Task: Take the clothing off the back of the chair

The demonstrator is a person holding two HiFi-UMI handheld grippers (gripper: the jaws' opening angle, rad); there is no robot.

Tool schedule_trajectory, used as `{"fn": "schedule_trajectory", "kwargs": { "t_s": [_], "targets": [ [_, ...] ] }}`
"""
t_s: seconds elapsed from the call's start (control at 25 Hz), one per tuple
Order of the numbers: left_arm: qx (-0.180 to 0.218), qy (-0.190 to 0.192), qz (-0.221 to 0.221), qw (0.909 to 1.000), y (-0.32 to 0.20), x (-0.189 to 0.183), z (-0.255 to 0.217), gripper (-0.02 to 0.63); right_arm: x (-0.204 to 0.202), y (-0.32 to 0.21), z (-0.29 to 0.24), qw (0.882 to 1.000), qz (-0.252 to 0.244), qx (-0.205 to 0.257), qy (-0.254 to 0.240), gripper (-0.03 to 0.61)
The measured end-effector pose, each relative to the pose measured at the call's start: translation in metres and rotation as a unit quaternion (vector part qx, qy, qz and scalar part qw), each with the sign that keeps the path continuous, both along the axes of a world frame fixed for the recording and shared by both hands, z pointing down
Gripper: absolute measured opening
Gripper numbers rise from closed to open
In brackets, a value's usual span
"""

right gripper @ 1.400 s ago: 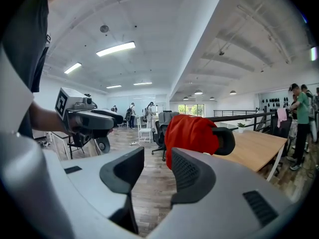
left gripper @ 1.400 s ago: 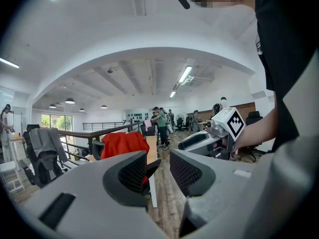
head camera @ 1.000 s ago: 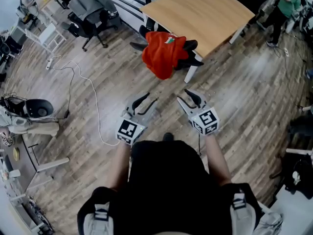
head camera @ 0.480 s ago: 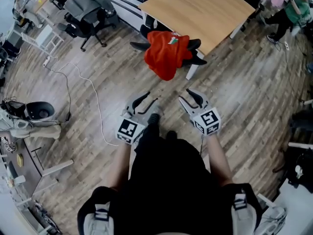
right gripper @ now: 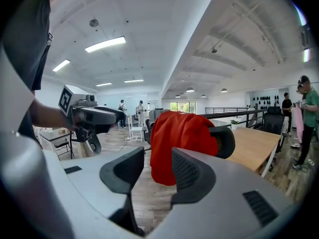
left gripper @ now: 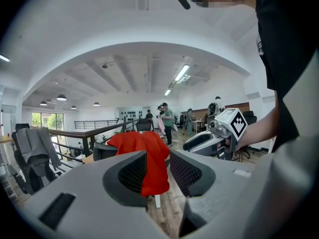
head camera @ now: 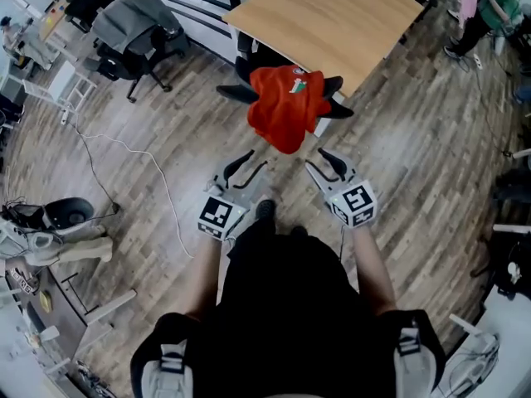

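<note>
Left gripper point(head camera: 254, 162), right gripper point(head camera: 314, 159) closer to red garment point(head camera: 286, 106) (draped over chair point(head camera: 335, 86))

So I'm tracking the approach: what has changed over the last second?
The person has walked toward the chair, bringing the left gripper and right gripper closer to the red clothing. Nothing was taken hold of or let go. Unchanged: both grippers are open and empty, and the clothing is still draped over the chair back by the table.
</note>
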State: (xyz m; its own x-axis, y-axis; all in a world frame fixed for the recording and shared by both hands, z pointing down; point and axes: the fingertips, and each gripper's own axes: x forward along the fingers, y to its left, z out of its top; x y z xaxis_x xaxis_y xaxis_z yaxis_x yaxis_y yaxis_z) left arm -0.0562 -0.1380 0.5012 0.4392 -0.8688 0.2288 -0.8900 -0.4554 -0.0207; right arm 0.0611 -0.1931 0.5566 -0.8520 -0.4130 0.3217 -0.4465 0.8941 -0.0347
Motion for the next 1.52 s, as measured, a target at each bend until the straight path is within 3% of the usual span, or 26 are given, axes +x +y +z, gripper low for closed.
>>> {"fn": "schedule_trajectory", "kwargs": {
  "t_s": [0.68,0.96,1.28,1.52],
  "targets": [
    [0.02,0.009,0.079,0.9967,-0.092,-0.047,-0.002,0.141,-0.033,-0.071,-0.005,0.997,0.072,0.019,-0.01,0.232],
    [0.004,0.014,0.107,0.9941,-0.109,-0.061,0.011,0.141,-0.042,-0.082,-0.002,0.993,0.118,-0.007,0.001,0.267],
    [0.0,0.014,0.136,0.9906,-0.127,-0.077,0.015,0.141,-0.053,-0.097,-0.009,0.99,0.138,0.027,-0.006,0.307],
    [-0.007,0.051,0.135,0.9895,-0.144,-0.081,0.016,0.153,-0.048,-0.109,-0.02,0.988,0.155,0.017,0.0,0.362]
  ]
}}
